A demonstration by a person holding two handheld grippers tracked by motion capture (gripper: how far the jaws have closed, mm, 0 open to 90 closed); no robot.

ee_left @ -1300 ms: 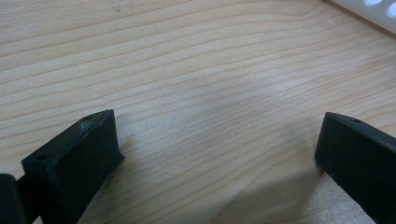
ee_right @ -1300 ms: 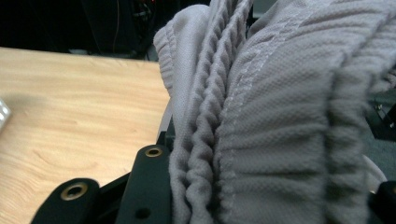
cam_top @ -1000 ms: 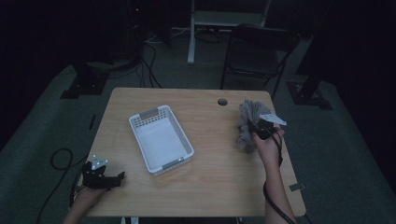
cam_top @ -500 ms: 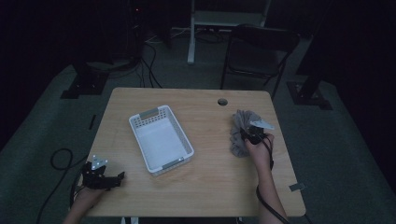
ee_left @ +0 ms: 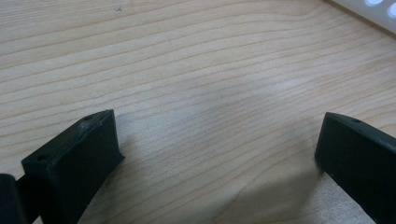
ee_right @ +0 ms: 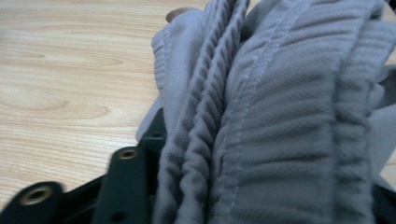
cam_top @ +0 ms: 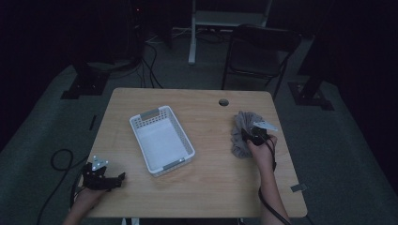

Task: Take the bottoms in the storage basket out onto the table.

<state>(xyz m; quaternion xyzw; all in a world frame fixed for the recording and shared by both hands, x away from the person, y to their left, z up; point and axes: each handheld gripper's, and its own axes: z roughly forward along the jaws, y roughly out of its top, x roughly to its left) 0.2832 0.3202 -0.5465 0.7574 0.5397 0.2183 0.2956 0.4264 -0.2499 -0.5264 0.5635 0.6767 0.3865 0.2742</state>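
Woodgrain lay right under my left gripper in its own view, pale boards with fine lines, and my jaws stood wide apart over it with nothing between them. A white corner of the basket showed at the upper right of that view. From the high view that gripper sat low at the lower left of the frame, at the near edge of the table, my hand behind it.

My right gripper was at the right of the frame, above my right hand, pressed into the grey cloth. In its own view the cloth bunched thick between my jaws, ribbed and stitched folds crowding the lower frame, so I had it clamped. The bundle rested on the wood near the table's right edge, well apart from the basket.

The white basket, empty, sat tilted at the middle left of the frame. Beyond it a round cable hole marked the far edge of the tabletop.

Farther off the room was dark. A folding chair stood behind the table at the upper right, cables trailed over grey carpet at the upper left, and another cable looped on the floor at the left.
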